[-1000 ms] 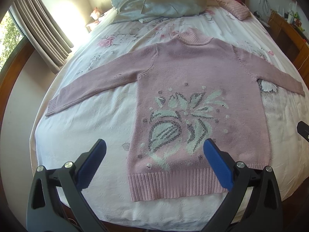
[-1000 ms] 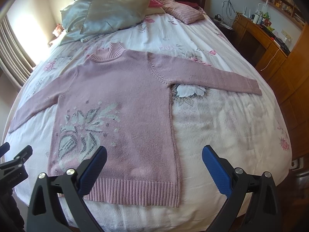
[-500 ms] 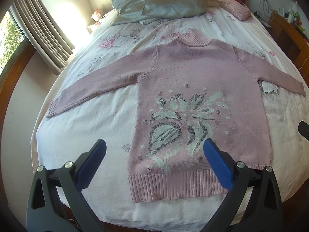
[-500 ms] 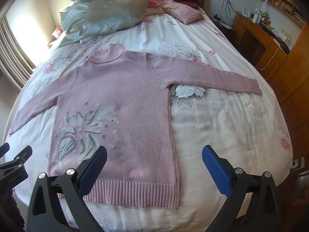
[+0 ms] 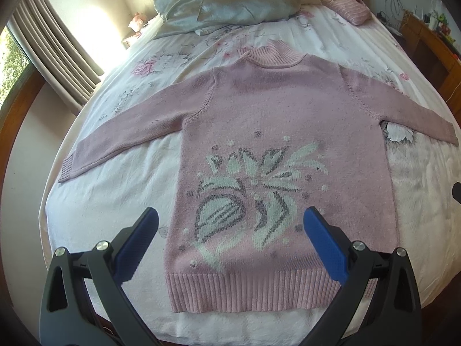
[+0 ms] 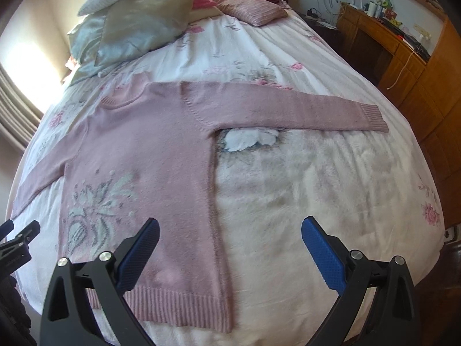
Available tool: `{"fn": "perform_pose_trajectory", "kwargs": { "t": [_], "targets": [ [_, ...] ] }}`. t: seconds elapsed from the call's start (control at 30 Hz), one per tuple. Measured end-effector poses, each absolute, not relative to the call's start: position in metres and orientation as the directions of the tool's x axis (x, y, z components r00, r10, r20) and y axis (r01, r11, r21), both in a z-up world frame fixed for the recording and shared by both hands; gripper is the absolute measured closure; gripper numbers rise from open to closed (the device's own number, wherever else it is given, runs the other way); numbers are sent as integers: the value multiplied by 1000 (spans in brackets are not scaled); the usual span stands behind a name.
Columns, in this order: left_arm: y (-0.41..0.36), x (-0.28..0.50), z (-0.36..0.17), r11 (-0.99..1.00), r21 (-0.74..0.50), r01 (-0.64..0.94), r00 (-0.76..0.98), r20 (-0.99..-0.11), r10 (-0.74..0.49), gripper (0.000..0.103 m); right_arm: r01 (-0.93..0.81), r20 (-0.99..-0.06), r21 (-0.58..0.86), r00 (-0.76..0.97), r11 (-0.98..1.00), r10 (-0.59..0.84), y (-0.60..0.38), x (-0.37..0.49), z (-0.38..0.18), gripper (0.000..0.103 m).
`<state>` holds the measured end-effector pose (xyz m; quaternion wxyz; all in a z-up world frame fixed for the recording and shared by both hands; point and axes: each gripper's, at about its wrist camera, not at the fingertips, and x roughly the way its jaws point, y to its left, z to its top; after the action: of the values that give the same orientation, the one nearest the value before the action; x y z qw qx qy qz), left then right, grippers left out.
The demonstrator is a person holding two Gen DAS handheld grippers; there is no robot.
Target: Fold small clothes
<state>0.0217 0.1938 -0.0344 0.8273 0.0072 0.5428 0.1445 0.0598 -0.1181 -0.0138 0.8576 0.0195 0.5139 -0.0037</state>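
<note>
A small pink knitted sweater point(image 5: 276, 121) with a pale green and grey leaf pattern lies flat, front up, on the bed, both sleeves spread out sideways. Its ribbed hem point(image 5: 259, 291) is nearest me. My left gripper point(image 5: 230, 227) hovers open above the lower body of the sweater, holding nothing. In the right wrist view the sweater point(image 6: 155, 150) fills the left half, its right sleeve point(image 6: 288, 106) reaching to a ribbed cuff point(image 6: 371, 118). My right gripper point(image 6: 230, 236) is open and empty, hovering over the sweater's right edge and the bare bedspread.
The bed point(image 6: 331, 190) has a white floral bedspread. Pillows point(image 5: 230, 0) are piled at its head. A wooden desk and cabinet point(image 6: 409, 57) stand along the right side, curtains point(image 5: 54, 46) and a window on the left. The left gripper's body point(image 6: 17, 245) shows at the right view's left edge.
The right gripper has moved forward and swung right, so the sweater has shifted left in its view. The left gripper has edged slightly closer to the sweater. Both stay open.
</note>
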Motion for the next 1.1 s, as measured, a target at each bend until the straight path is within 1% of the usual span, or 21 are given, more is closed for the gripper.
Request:
{"fn": "perform_pose_trajectory", "kwargs": {
  "t": [0.1,0.2,0.23,0.3,0.33,0.43,0.53,0.63,0.7,0.77,0.83,0.93,0.97,1.0,1.03,1.07,1.1],
  "targets": [
    [168,59,-36,959,156,-238,386,-891,241,3,93,-883,58,469,994,8,-187,99,-19,4],
    [133,100,-39,959,153,-237,408,-881,241,3,164,-895,42,444,986,-36,-260,145,-38,4],
    [121,115,-40,962,140,-233,416,-880,228,3,183,-904,58,427,981,-26,-285,162,-49,4],
    [97,142,-42,967,126,-224,432,-876,214,3,230,-911,60,411,971,-41,-336,193,-60,4],
    [83,154,-44,968,123,-219,441,-872,210,3,249,-907,44,417,968,-66,-362,207,-56,4],
    [48,188,-51,971,114,-209,464,-863,201,3,276,-926,23,367,961,-84,-424,248,-87,4],
    [25,213,-59,971,100,-219,473,-859,195,3,257,-957,20,284,966,-56,-462,281,-128,4],
    [11,231,-67,968,89,-236,475,-858,195,3,249,-969,11,241,969,-51,-488,301,-155,4],
    [5,239,-73,965,101,-242,465,-861,207,3,266,-973,57,229,962,-6,-506,309,-168,5],
    [4,246,-79,961,115,-250,450,-865,221,3,292,-980,60,201,955,0,-520,316,-183,5],
    [5,250,-85,958,123,-261,436,-870,230,3,304,-984,66,176,950,12,-529,319,-196,9],
    [9,252,-90,952,133,-277,420,-874,244,3,300,-983,107,175,948,55,-536,322,-206,9],
    [12,251,-91,950,136,-280,416,-875,248,3,288,-982,104,181,952,53,-535,322,-205,12],
    [13,251,-92,949,141,-282,411,-876,252,3,270,-980,105,194,957,53,-533,321,-203,20],
    [15,251,-94,948,144,-284,406,-877,255,3,250,-976,109,210,962,56,-532,320,-200,26],
    [16,251,-95,947,147,-285,403,-878,257,3,234,-972,122,224,965,68,-530,319,-197,43],
    [18,250,-95,946,148,-288,403,-877,260,3,221,-967,149,238,964,95,-529,315,-193,63]
  ]
}}
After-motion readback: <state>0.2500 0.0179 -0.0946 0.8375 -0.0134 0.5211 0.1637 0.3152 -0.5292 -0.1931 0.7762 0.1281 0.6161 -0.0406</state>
